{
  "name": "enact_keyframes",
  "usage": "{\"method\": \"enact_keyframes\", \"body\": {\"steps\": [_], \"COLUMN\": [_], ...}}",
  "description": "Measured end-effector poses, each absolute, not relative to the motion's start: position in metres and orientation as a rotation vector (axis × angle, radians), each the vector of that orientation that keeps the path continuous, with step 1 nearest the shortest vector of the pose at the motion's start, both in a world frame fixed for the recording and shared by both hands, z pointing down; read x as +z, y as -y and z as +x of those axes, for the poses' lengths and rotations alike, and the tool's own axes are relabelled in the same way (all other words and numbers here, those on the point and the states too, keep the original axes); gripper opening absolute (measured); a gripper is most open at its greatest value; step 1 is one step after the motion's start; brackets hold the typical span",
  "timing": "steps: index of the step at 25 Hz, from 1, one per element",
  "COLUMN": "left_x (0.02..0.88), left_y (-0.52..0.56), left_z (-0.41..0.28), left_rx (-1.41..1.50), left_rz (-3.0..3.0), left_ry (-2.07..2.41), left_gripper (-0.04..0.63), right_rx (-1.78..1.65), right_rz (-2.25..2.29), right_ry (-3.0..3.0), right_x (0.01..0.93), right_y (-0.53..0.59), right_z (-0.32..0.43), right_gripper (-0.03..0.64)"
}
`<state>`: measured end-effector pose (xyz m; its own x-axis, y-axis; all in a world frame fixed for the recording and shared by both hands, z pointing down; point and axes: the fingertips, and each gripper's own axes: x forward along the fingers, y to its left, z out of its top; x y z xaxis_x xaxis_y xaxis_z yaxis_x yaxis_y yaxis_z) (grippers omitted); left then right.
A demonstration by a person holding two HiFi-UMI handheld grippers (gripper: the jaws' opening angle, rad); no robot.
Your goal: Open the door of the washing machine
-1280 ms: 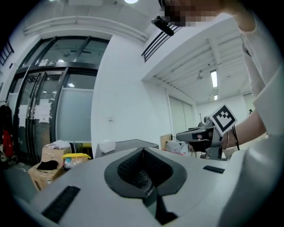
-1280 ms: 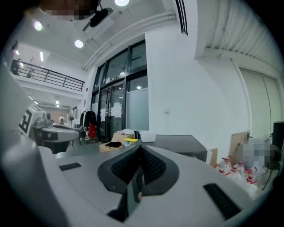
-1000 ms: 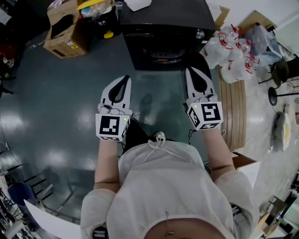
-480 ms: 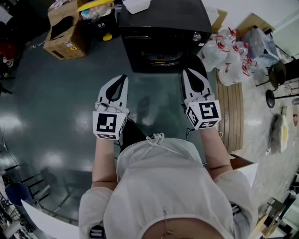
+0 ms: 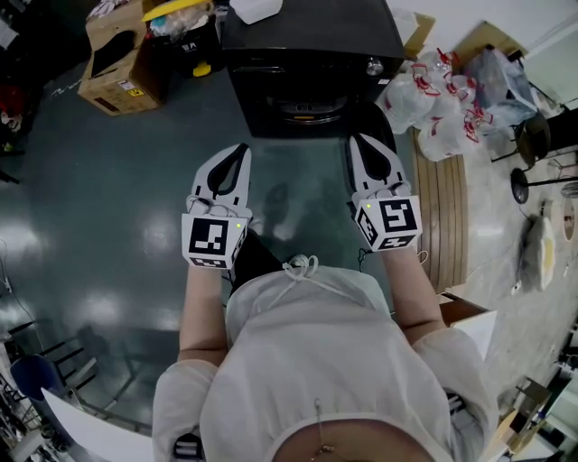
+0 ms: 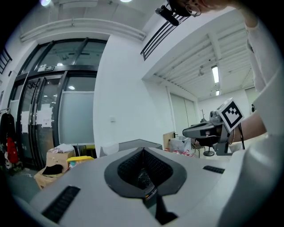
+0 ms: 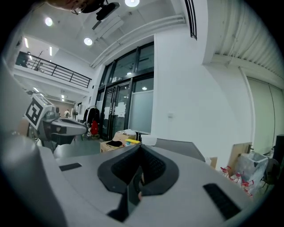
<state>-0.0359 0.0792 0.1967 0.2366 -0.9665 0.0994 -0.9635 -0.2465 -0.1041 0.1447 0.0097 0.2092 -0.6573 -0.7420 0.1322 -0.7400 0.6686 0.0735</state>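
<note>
The black washing machine [image 5: 312,54] stands at the top of the head view, its front door [image 5: 312,108] closed and facing me. My left gripper [image 5: 240,150] is held out level a short way before the machine's left front, jaws together with nothing between them. At the same height, my right gripper [image 5: 358,141] points at the machine's right front, shut and empty too. Neither touches the machine. In the left gripper view the closed tips [image 6: 143,150] cover most of the machine, and the right gripper [image 6: 186,131] shows at the side. The right gripper view shows its own tips [image 7: 140,146] meeting.
A white container [image 5: 255,9] lies on the machine's top. Cardboard boxes [image 5: 113,54] and a yellow-lidded bin [image 5: 181,11] stand to the left. White plastic bags [image 5: 433,99] and a wooden board [image 5: 449,207] lie to the right, with a stool [image 5: 533,171] beyond.
Both grippers stay shut and keep nearly the same place in front of the machine. The head view has shifted slightly.
</note>
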Motion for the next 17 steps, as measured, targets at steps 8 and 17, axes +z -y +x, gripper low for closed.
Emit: {"method": "enact_keyframes", "body": {"steps": [8,17], "left_x": [0.1905,0.1915], "left_y": [-0.0799,-0.0803], "left_z": [-0.0357,-0.0365], "left_rx": [-0.221,-0.199], "left_rz": [-2.443,-2.429], "left_ry": [-1.927,-1.933], "left_gripper": [0.021,0.021], "right_rx": [-0.022,-0.030], "right_rz": [1.242,1.227], "right_ry": [2.712,2.723], "right_x": [0.2107,0.2137], "right_y": [-0.0096,-0.0109], "right_z": [0.1515,0.1474], "right_gripper": [0.002,0.002]}}
